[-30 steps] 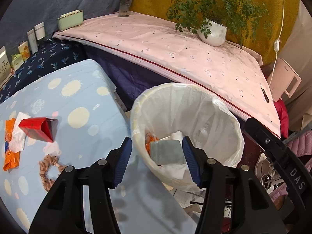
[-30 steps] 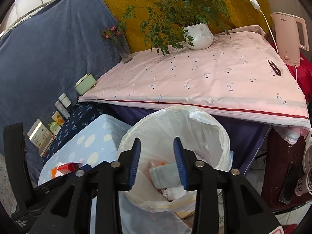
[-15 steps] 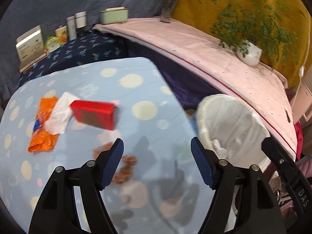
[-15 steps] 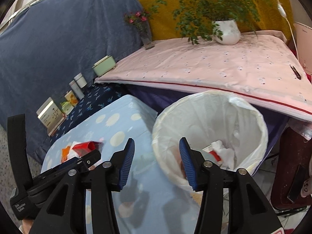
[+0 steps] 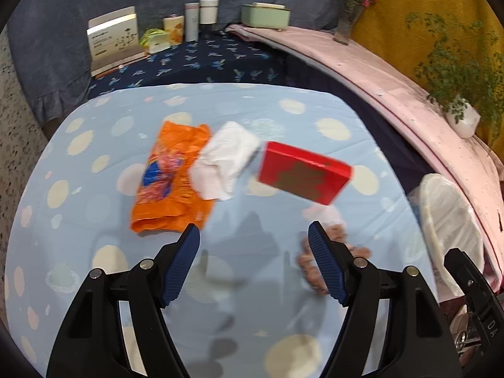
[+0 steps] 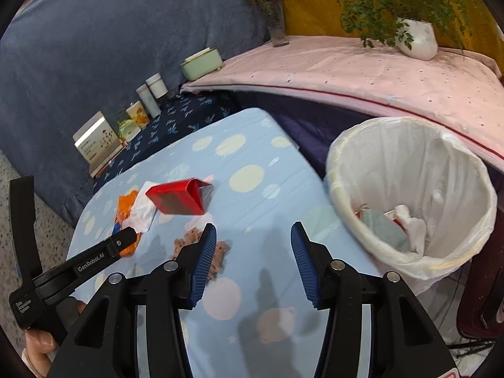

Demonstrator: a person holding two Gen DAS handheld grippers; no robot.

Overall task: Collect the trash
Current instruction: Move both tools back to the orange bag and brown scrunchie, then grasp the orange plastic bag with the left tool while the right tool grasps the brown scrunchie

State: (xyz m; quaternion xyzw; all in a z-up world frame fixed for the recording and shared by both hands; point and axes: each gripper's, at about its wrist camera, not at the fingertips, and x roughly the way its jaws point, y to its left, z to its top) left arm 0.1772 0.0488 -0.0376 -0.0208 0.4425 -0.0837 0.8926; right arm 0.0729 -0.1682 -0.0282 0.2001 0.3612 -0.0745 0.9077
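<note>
On the light blue spotted table (image 5: 104,264) lie an orange wrapper (image 5: 170,186), a crumpled white tissue (image 5: 225,159), a red box (image 5: 302,171) and a brown scrunchie (image 5: 318,263). My left gripper (image 5: 253,264) is open and empty, above the table just in front of them. My right gripper (image 6: 253,263) is open and empty over the table's right part, with the scrunchie (image 6: 214,256) by its left finger. The red box (image 6: 178,200) and the white-lined trash bin (image 6: 409,189), holding some trash, show in the right wrist view.
The bin (image 5: 450,220) stands off the table's right edge. A pink-covered table (image 6: 393,72) with a potted plant (image 6: 415,42) and a flower vase (image 6: 275,28) is behind it. Boxes and tins (image 5: 189,25) line a dark blue surface at the back.
Both grippers have swung left, away from above the bin to over the blue table. The left one now faces the wrapper, tissue and red box. Both jaws have opened wider.
</note>
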